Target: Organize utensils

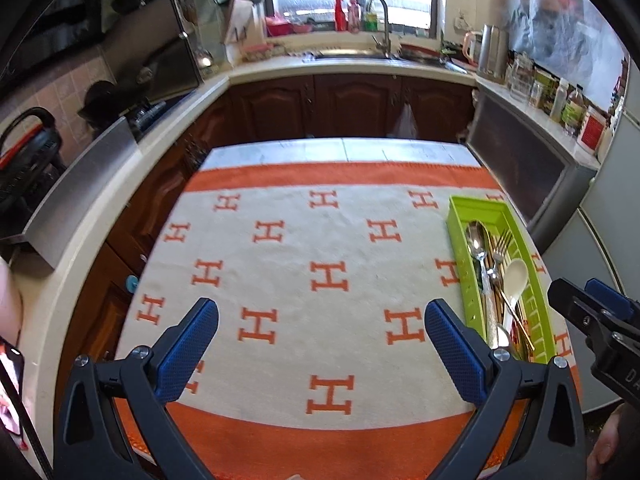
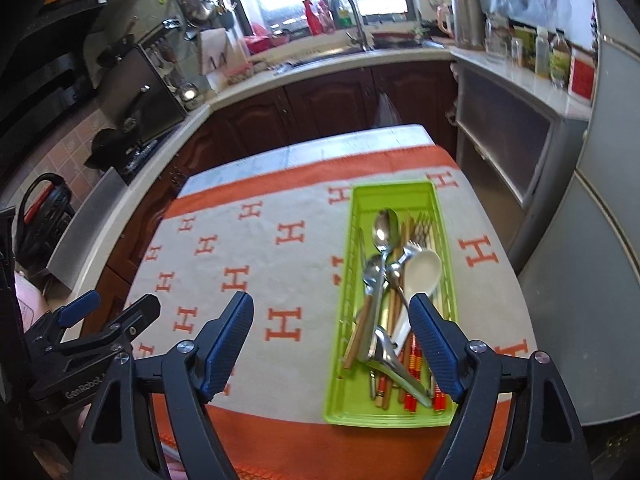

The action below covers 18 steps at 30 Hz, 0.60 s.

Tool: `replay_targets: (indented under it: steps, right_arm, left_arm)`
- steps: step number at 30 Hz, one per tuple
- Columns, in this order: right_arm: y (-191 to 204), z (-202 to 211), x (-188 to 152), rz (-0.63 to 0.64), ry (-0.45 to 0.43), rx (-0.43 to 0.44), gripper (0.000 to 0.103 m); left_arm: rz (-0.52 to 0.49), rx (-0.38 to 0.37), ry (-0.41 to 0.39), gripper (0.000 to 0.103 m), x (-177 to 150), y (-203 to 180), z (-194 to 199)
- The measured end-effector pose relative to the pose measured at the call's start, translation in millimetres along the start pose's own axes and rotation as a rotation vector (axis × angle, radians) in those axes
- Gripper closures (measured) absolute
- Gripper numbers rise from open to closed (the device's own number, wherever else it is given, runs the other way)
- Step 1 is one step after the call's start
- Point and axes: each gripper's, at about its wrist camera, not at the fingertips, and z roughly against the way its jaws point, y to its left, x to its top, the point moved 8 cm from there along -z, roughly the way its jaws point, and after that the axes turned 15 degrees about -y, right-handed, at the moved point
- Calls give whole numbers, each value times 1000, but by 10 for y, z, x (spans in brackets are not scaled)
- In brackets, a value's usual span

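Observation:
A long green tray (image 2: 442,216) lies on the right side of the cloth-covered table and also shows in the left wrist view (image 1: 460,240). It holds metal spoons (image 2: 385,228), forks (image 2: 420,232), a white plastic spoon (image 2: 422,270) and several chopsticks (image 2: 412,376). My right gripper (image 2: 332,344) is open and empty, above the tray's near left part. My left gripper (image 1: 320,340) is open and empty over the bare cloth, left of the tray. The right gripper also shows at the right edge of the left wrist view (image 1: 592,300).
The table carries an orange and white cloth with H marks (image 1: 320,240). Kitchen counters wrap around behind, with a sink and tap (image 1: 380,24), a kettle (image 1: 490,50) and bottles (image 1: 560,96). A grey fridge (image 2: 600,260) stands at the right.

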Motion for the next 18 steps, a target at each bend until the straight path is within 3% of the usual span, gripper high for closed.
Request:
replay_targets:
  steps: [9, 18]
  right_arm:
    - [579, 561, 472, 108, -180, 3, 10]
    - [863, 686, 561, 134, -200, 2, 7]
  left_arm:
    - [47, 14, -87, 1, 250, 148, 356]
    - [65, 35, -81, 1, 249, 260, 387]
